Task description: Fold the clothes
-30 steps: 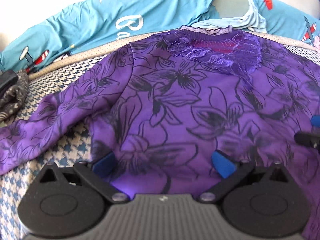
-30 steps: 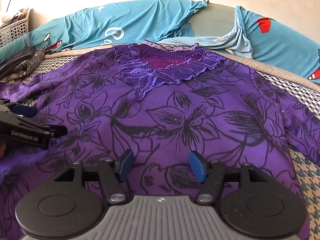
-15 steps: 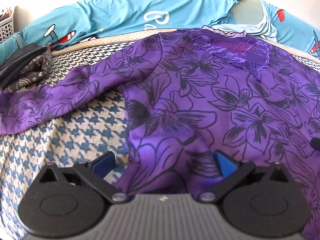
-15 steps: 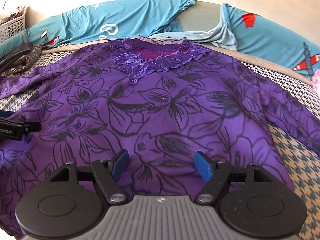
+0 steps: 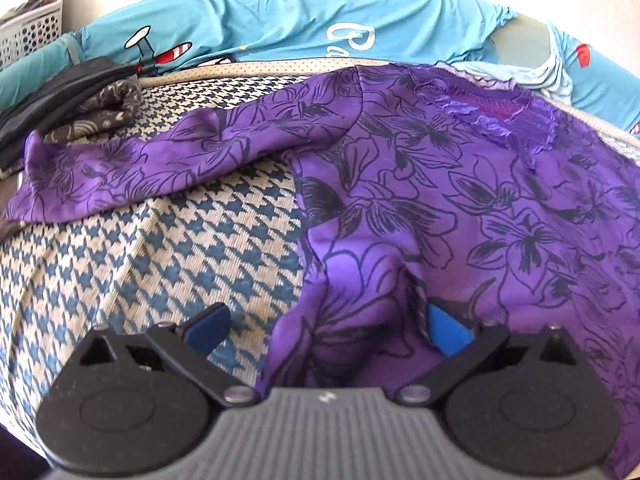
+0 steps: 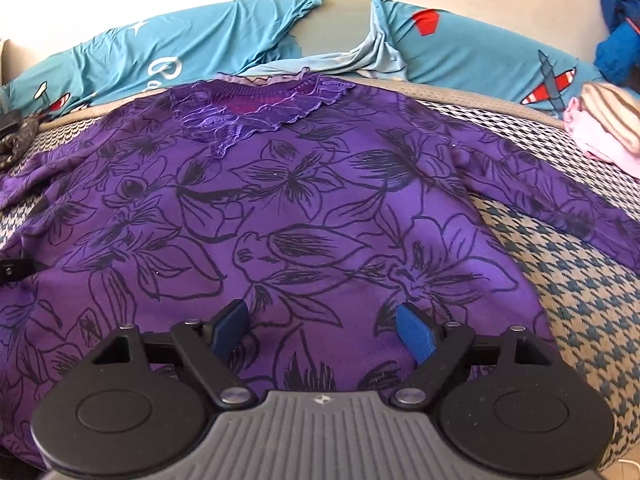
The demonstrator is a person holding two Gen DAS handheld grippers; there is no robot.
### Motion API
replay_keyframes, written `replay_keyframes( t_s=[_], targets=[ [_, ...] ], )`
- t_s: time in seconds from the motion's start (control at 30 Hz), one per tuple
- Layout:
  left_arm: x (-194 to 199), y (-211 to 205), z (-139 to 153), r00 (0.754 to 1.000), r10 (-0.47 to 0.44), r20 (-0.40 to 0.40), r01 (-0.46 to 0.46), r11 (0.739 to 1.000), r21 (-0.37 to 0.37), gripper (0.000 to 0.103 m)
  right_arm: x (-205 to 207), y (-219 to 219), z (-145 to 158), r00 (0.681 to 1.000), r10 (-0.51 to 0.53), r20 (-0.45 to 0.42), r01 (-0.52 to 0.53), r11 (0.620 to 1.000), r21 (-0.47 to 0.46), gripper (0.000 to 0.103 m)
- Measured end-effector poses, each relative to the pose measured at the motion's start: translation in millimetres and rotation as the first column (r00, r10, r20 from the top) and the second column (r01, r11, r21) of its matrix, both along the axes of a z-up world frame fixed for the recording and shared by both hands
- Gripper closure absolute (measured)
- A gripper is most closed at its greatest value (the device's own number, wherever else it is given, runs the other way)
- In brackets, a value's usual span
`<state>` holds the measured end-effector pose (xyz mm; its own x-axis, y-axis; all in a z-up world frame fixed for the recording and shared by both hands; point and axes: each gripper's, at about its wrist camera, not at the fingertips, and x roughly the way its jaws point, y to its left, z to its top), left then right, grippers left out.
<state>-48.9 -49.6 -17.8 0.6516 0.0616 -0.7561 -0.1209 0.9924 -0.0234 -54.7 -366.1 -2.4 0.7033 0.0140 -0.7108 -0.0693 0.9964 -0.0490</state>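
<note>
— Jaws first: how do they stand?

— Both pairs are spread wide with nothing clamped. The left gripper [image 5: 324, 330] sits at the lower side edge of the purple floral top [image 5: 460, 208]; a raised fold of that fabric bunches up between its blue pads [image 5: 446, 330], but the pads do not press it. The right gripper [image 6: 322, 330] hangs over the lower front of the same top [image 6: 288, 216], empty.

— And the garment itself?

— Spread front-up on a bed with a blue-and-cream houndstooth cover [image 5: 168, 256], lace collar [image 6: 256, 110] at the far end, both sleeves stretched outward over the cover.

— Beyond it?

— A teal sheet with cartoon planes [image 6: 200, 48] runs along the far edge. Dark folded clothes [image 5: 84, 100] lie at the far left beside a white basket [image 5: 30, 34]; pink and striped clothes [image 6: 604, 124] lie at the far right.
</note>
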Motion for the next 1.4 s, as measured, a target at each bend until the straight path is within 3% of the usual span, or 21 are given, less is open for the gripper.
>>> replay_keyframes(
  t_s=[0.17, 0.37, 0.47, 0.57, 0.73, 0.8, 1.03, 1.4],
  targets=[
    [-12.8, 9.8, 3.9, 1.000, 0.027, -0.005, -0.027, 0.999, -0.037, 0.000, -0.9, 1.7, -0.7, 1.000, -0.015, 0.002, 0.015, 1.000, -0.010, 0.021],
    [-18.4, 11.8, -0.6, 1.000, 0.028, -0.013, -0.028, 0.999, 0.028, 0.000, 2.1, 4.1, -2.2, 1.000, -0.029, -0.002, 0.029, 1.000, -0.008, 0.017],
    [-20.6, 17.5, -2.6, 0.997, 0.082, -0.007, -0.081, 0.994, 0.068, 0.000, 2.0, 4.3, -2.2, 0.999, -0.033, -0.002, 0.033, 0.999, -0.006, 0.016],
    [-22.3, 35.5, -4.4, 0.983, 0.180, -0.026, -0.179, 0.983, 0.026, 0.000, 1.9, 4.4, -2.1, 0.999, -0.037, -0.002, 0.037, 0.999, -0.004, 0.016],
    [-27.8, 34.5, -5.6, 0.978, 0.208, -0.022, -0.205, 0.974, 0.101, 0.000, 1.5, 5.0, -2.0, 0.999, -0.044, -0.003, 0.044, 0.999, -0.001, 0.016],
    [-30.2, 40.0, -5.8, 0.974, 0.224, -0.044, -0.220, 0.973, 0.068, 0.000, 1.2, 5.0, -1.7, 0.999, -0.047, -0.004, 0.047, 0.999, 0.000, 0.016],
    [-40.3, 35.7, -6.5, 0.979, 0.197, -0.057, -0.190, 0.976, 0.103, 0.000, -5.9, 4.8, -0.8, 0.998, -0.060, -0.006, 0.060, 0.998, 0.001, 0.015],
    [-61.1, 34.0, -2.5, 0.978, 0.199, -0.066, -0.194, 0.978, 0.077, 0.000, -30.2, 11.9, 5.3, 0.998, -0.068, -0.007, 0.068, 0.998, 0.007, 0.015]
  ],
)
